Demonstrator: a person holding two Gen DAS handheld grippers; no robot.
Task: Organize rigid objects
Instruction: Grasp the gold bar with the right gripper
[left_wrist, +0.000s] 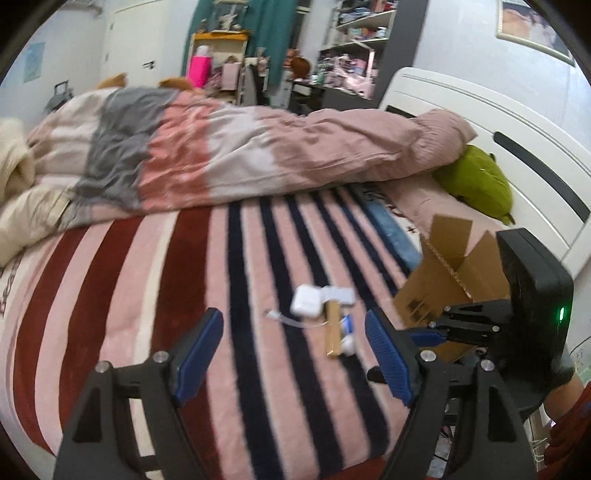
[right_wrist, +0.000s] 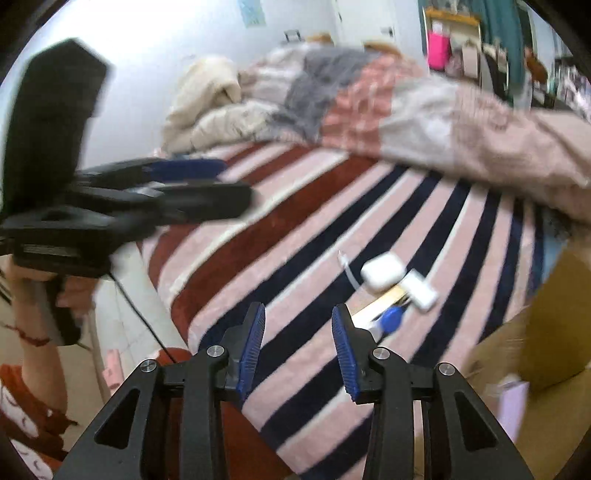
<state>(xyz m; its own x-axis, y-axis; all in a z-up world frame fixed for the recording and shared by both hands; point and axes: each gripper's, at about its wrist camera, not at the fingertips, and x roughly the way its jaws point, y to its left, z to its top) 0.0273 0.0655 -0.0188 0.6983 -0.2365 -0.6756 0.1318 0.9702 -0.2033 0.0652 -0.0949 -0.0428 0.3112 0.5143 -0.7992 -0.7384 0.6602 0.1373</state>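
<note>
A small pile lies on the striped blanket: a white case (left_wrist: 306, 300) (right_wrist: 382, 272), a flat white adapter (left_wrist: 339, 294) (right_wrist: 419, 290), a wooden stick (left_wrist: 333, 328) (right_wrist: 380, 303), a blue-and-white tube (left_wrist: 346, 330) (right_wrist: 388, 320) and a thin white cable (left_wrist: 286, 320) (right_wrist: 349, 271). My left gripper (left_wrist: 293, 334) is open and empty, above the blanket just short of the pile. My right gripper (right_wrist: 298, 328) is open and empty, left of the pile; it shows in the left wrist view (left_wrist: 439, 330) by the box. An open cardboard box (left_wrist: 448, 275) (right_wrist: 539, 332) stands right of the pile.
A rumpled pink, grey and white duvet (left_wrist: 221, 155) lies across the far half of the bed. A green plush toy (left_wrist: 476, 181) rests against the white headboard (left_wrist: 517, 140). Cluttered shelves (left_wrist: 351, 48) stand behind. The bed's near edge drops to the floor (right_wrist: 125, 332).
</note>
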